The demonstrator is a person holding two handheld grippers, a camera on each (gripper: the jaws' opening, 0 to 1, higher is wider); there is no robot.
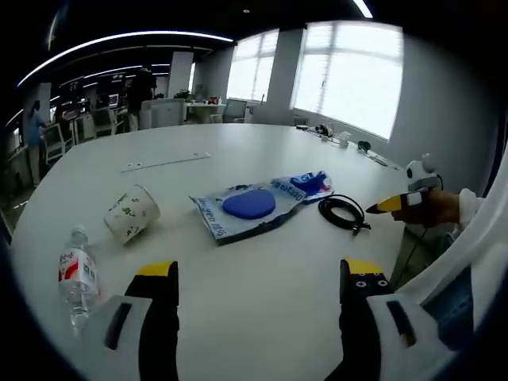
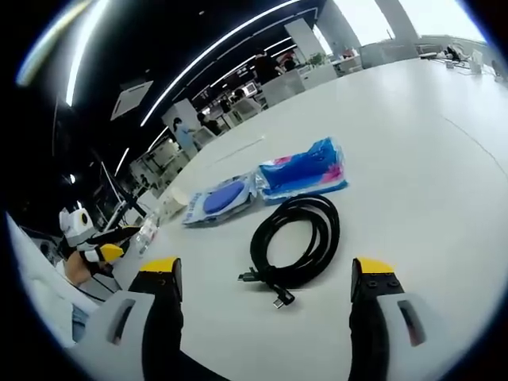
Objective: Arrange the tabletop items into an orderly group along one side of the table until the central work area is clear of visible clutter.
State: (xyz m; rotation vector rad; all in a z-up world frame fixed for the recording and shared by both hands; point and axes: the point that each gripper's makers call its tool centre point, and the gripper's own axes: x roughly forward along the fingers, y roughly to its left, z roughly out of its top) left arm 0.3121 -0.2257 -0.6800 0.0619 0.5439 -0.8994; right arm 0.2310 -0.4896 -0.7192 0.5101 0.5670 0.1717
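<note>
The coiled black cable (image 2: 298,242) lies on the white table (image 2: 429,159), just ahead of the right gripper (image 2: 266,279) and between the lines of its 2 jaws; its plug end points toward the camera. Beyond the cable, a blue and pink packet (image 2: 305,168) and a clear packet holding a blue oval pad (image 2: 221,200) lie side by side, close to each other. The right gripper's jaws stand spread apart with nothing between them.

In the left gripper view the same cable (image 1: 343,211) sits to the right of the 2 packets, the pad packet (image 1: 246,208) in the middle of the table (image 1: 262,309) and the blue and pink one (image 1: 311,184) at its far right corner. A paper cup (image 1: 132,213) lies on its side to the left of them, and a small water bottle (image 1: 77,278) lies nearer, close to the table's edge. A long thin white strip (image 1: 165,163) rests farther back. The left gripper (image 1: 259,278) hovers above bare tabletop, jaws spread wide and empty. The other gripper's yellow tip (image 1: 390,205) shows near the cable.
</note>
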